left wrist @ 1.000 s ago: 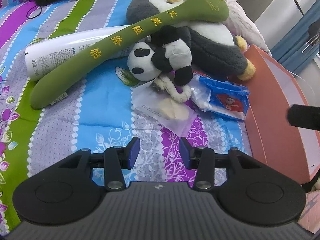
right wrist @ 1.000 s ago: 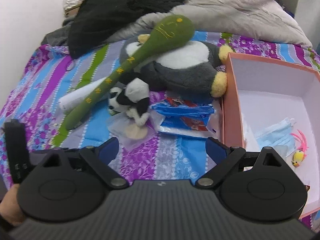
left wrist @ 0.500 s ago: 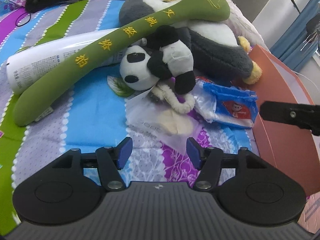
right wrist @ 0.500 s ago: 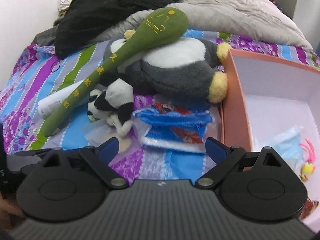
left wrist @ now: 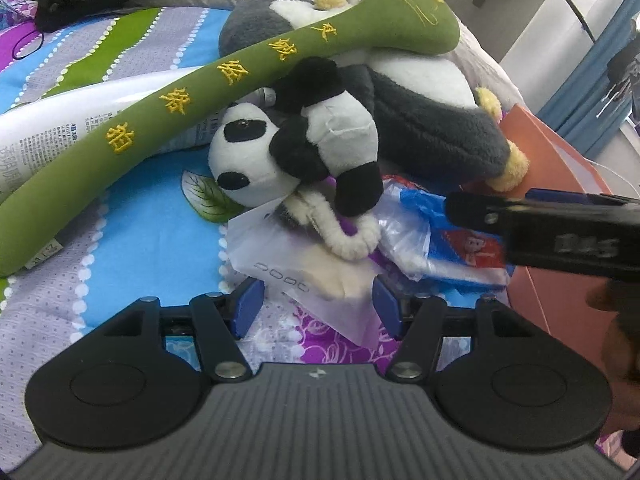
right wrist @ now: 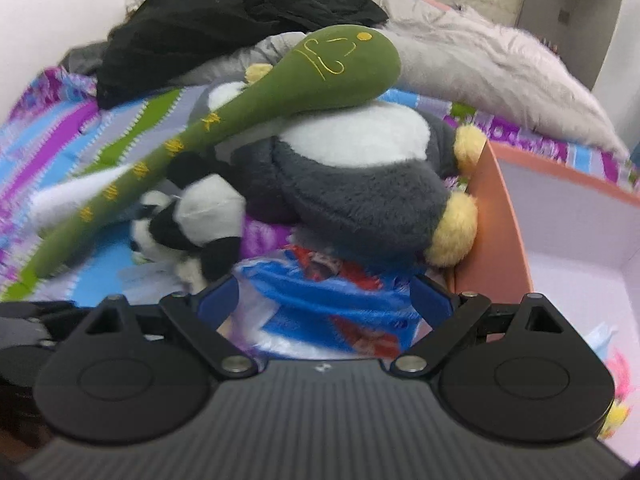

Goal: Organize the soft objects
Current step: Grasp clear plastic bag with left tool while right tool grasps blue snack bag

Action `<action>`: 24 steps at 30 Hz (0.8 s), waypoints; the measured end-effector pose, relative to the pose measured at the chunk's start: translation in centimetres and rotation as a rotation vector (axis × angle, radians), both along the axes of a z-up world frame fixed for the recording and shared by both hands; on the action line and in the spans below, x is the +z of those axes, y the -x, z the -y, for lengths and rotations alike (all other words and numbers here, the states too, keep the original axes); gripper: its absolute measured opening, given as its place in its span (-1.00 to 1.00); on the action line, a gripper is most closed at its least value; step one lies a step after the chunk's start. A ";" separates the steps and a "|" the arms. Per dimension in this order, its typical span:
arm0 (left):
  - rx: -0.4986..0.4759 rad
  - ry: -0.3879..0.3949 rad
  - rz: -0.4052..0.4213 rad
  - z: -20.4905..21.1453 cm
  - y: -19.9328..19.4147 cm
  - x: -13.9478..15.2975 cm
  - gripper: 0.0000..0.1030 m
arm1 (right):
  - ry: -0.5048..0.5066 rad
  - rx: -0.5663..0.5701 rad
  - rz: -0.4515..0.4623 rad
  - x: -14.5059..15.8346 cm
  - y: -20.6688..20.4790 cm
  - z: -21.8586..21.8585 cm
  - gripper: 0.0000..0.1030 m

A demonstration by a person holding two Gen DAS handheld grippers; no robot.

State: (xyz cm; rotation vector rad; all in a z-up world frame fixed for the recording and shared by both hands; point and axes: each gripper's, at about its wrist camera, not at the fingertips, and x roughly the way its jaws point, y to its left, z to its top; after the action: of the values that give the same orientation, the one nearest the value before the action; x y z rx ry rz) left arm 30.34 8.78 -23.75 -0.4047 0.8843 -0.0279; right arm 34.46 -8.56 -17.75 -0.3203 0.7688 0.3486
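A small panda plush (left wrist: 304, 148) (right wrist: 192, 220) lies on the striped bedspread. A long green plush stick (left wrist: 224, 92) (right wrist: 280, 100) rests across it and across a big grey and white penguin plush (left wrist: 420, 112) (right wrist: 360, 184). My left gripper (left wrist: 318, 308) is open, its jaws either side of a clear plastic bag (left wrist: 296, 268) just below the panda. My right gripper (right wrist: 324, 304) is open over a blue snack packet (right wrist: 332, 300) (left wrist: 460, 240), below the penguin. The right gripper's body shows in the left wrist view (left wrist: 560, 236).
An orange box (right wrist: 500, 240) (left wrist: 560, 184) with a white inside stands at the right, holding a blue face mask and a small pink toy. A white bottle (left wrist: 60, 128) lies under the green stick. Black clothing (right wrist: 224, 20) and a grey quilt (right wrist: 480, 68) lie behind.
Both grippers have moved forward toward the plush pile. The left jaws have opened wider and now straddle the clear bag. The right gripper now reaches over the blue packet.
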 end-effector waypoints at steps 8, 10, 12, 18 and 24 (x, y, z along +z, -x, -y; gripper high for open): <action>0.057 0.016 0.028 -0.1 -0.1 -0.7 -0.05 | -0.051 0.011 -0.183 -3.4 -2.5 0.8 0.37; 0.072 0.035 0.033 -0.2 -0.2 -0.9 -0.16 | -0.088 0.000 -0.232 -4.0 -2.8 1.2 0.26; 0.074 0.056 0.037 -0.3 -0.2 -1.0 -0.39 | -0.097 0.016 -0.250 -4.2 -2.7 1.3 0.13; 0.101 0.127 0.053 -1.1 0.6 -1.0 -0.67 | -0.140 0.048 -0.287 -3.6 -1.9 0.9 -0.80; 0.110 0.162 0.042 -1.7 2.2 -0.3 -0.77 | -0.146 0.026 -0.246 -2.0 0.1 1.0 -0.88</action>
State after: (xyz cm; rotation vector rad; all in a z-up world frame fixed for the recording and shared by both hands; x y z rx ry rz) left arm 28.14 10.50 -24.04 -0.6012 0.8201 -0.0066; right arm 34.37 -9.60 -19.72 -0.1510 0.9752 0.4723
